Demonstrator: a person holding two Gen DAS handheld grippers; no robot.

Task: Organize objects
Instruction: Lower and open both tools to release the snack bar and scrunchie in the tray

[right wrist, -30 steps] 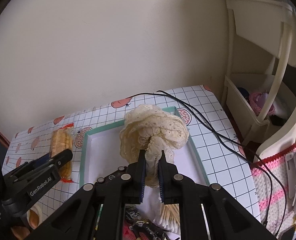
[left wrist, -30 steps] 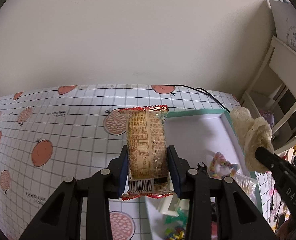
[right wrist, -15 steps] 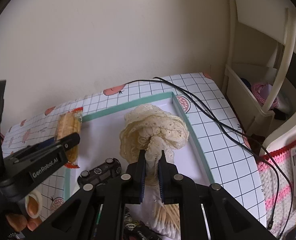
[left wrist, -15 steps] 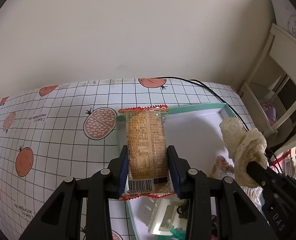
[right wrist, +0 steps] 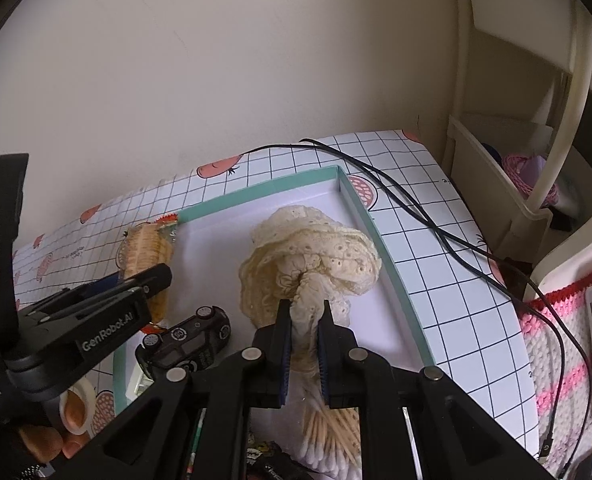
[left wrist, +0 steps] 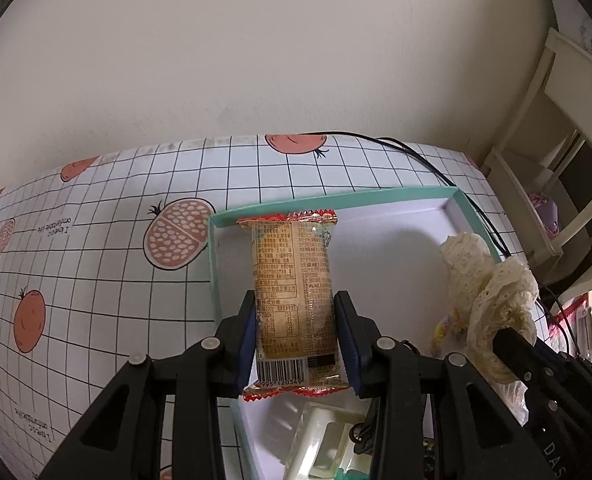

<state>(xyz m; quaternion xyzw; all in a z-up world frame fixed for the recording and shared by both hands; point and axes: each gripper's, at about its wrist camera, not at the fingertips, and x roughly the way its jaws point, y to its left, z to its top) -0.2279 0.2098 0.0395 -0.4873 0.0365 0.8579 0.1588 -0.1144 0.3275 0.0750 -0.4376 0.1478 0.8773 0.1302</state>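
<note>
Left wrist view: the left gripper [left wrist: 296, 332] squeezes the snack packet [left wrist: 292, 296], which has come down over the box [left wrist: 332, 202] at mid-frame.

Right wrist view: the right gripper [right wrist: 304, 338] pinches the lace cloth [right wrist: 312, 260], now lower inside the box, nearly ready to drop.

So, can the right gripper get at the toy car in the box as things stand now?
Probably not yet. The right gripper is shut on the lace cloth, so it is not free, and the left gripper hangs just beside the toy car.
</note>
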